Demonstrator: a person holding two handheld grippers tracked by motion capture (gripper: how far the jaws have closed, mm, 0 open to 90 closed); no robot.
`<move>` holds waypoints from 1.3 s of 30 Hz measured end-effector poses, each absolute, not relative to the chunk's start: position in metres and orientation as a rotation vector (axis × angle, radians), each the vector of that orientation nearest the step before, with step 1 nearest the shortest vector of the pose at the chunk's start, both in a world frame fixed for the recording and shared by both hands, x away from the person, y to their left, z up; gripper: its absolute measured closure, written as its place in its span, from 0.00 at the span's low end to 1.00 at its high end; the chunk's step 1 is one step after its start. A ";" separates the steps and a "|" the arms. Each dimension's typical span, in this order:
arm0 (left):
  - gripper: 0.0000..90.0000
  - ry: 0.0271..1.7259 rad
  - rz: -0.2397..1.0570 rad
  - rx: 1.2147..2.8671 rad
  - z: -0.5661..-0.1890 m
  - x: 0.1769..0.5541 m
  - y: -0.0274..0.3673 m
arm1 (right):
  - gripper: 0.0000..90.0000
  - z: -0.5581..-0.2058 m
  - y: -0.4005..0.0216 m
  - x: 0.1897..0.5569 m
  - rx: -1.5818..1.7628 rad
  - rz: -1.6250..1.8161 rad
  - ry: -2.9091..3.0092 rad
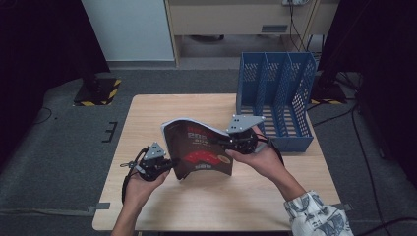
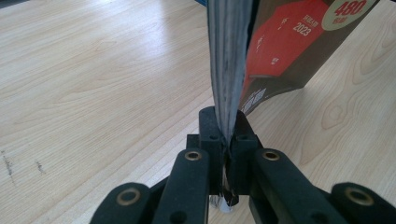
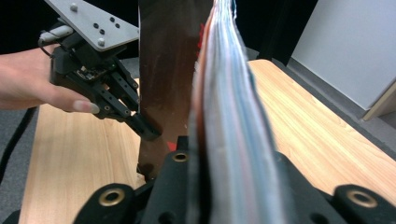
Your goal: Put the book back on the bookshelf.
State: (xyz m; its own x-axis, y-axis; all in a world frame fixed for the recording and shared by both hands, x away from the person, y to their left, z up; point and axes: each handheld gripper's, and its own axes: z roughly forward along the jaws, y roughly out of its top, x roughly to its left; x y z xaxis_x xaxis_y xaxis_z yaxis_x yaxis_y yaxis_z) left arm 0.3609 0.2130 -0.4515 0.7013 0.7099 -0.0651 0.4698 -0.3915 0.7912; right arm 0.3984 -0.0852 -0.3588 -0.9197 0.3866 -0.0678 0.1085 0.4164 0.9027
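a person holds a thick softcover book (image 1: pixel 201 150) above a pale wooden table (image 1: pixel 162 113), one gripper at each end. the book has a glossy dark brown cover with a red shape and pale lettering, and it bows into a curve between the two grips, its white page edges showing along the top. the left gripper (image 1: pixel 169 164), black plastic with brass-coloured pins, has its jaws closed on the book's lower left corner; in the left gripper view the grey, layered page edges (image 2: pixel 229 60) rise straight up from between the jaws. the right gripper (image 1: pixel 227 143), topped by a grey three-cornered plate, clamps the book's right edge, its jaws closed on the page block (image 3: pixel 233 130). behind the book, at the table's far right corner, stands a blue plastic file rack (image 1: pixel 275 93) with perforated walls and three upright compartments, which look empty.
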 end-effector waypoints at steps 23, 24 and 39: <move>0.13 1.357 0.470 1.996 -0.505 0.372 0.262 | 0.97 -0.347 -0.085 0.400 0.537 1.487 2.377; 0.11 1.371 0.478 1.986 -0.505 0.372 0.263 | 0.97 -0.346 -0.085 0.400 0.538 1.483 2.375; 0.07 1.417 0.491 2.016 -0.513 0.372 0.266 | 0.97 -0.332 -0.083 0.410 0.588 1.499 2.344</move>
